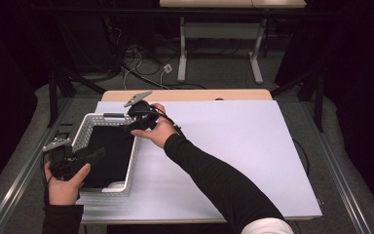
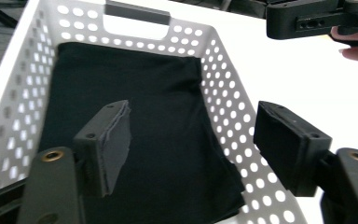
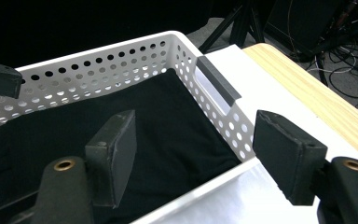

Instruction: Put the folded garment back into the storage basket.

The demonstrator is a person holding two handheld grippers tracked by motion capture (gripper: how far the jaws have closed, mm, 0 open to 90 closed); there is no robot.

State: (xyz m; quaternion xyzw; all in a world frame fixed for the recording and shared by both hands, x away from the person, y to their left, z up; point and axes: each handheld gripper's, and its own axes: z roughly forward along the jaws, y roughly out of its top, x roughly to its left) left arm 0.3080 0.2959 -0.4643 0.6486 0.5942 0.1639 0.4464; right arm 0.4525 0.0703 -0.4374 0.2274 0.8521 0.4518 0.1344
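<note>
Black folded cloth (image 2: 140, 135) lies flat in the bottom of the white perforated basket (image 1: 83, 130), covering nearly all of its floor. The left gripper (image 1: 88, 157) hangs over the basket's near left corner, and in the left gripper view its jaws stand apart with nothing between them: the cloth sits below and ahead of them, untouched, and the right-hand jaw hangs outside the basket's side wall. The right gripper (image 1: 135, 127) hovers at the basket's far right rim, close to the grey handle (image 3: 218, 87) on the end wall. In the right gripper view its jaws are likewise spread and free, with one jaw above the cloth and the other out over the white table sheet (image 1: 233, 146) beyond the basket's wall. Both claws are released; neither pad presses on fabric. From the left gripper's camera, the right gripper shows at the upper right, past the basket's far corner, with a fingertip beside it. The basket rests on the sheet's left part, well to the left of the person's right forearm.
</note>
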